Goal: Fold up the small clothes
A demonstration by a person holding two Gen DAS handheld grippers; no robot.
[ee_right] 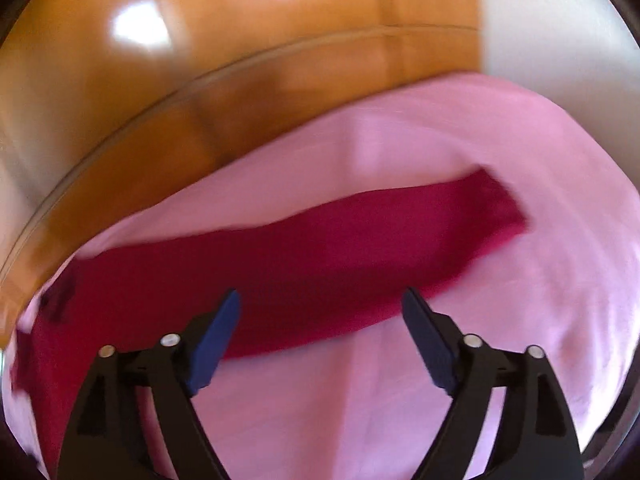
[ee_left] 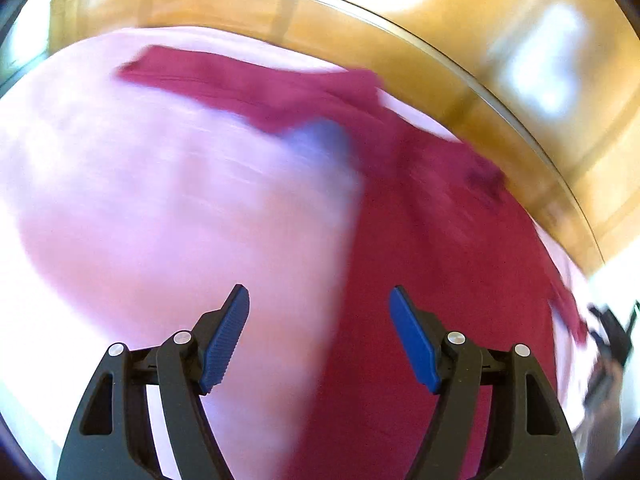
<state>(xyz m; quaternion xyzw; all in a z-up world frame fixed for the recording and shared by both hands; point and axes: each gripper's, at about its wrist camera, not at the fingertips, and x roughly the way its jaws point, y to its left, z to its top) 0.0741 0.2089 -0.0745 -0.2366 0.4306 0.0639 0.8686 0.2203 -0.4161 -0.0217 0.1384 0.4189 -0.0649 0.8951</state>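
**Both jaws wide, nothing held**

Plainly, the left gripper (ee_left: 319,300) stands with its jaws spread wide, blue pads (ee_left: 226,340) facing each other across an empty gap. Nothing is pinched between them and they touch no cloth; they hang above the bed. Under the gap lies the edge where the red garment (ee_left: 420,280) meets the pink sheet (ee_left: 140,200).

The right gripper (ee_right: 320,300) is likewise spread wide, with nothing between its pads (ee_right: 212,344) and no contact with the cloth that can be seen. Its jaws hang over the near edge of the garment (ee_right: 300,256).

Outward from there, the garment lies flat on the sheet (ee_right: 500,340), a long red sleeve reaching across it in each view. In the left view a blurred bluish patch sits at the garment's edge; what it is cannot be told. Beyond the sheet runs a wooden floor (ee_left: 400,40) with bright reflections, and a pale wall (ee_right: 560,20) at the right view's top corner. Both views are smeared by motion blur.
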